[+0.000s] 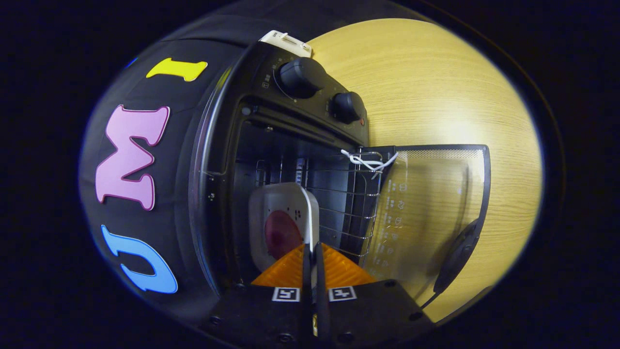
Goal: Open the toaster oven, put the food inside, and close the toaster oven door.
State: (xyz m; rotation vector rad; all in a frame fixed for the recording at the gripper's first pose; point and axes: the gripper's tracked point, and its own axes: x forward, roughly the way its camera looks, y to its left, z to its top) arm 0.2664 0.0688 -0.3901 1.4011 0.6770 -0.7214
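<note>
The tongs (314, 252) were pinched almost fully together on the thin rim of a white plate (271, 213), both fingers (339, 271) pressing the edge from either side, so the plate hung edge-on in front of them with a dark red piece of food (282, 235) lying in its hollow. The whole view was rolled over, and the toaster oven (252, 135) appeared turned on its side, so left and right here were hard to trust. Plate and food were already at the mouth of the oven, just ahead of the wire rack (339, 203), whether touching it or a little clear I could not tell. A white string (369, 162) was tied at the rack's near corner. The glass door (436, 208) was swung fully open, lying out over the pale wooden surface (436, 87), its dark handle (457, 257) at the far edge from the hinge. Two black knobs (302, 76) sat on the control panel beyond the cavity. By my reckoning the step in hand was seating the plate: it wanted a level slide deep along the rack wires, grip kept firm until the plate's base was borne, then a slow release and a straight pull-back clear of the string before going for the door handle.
</note>
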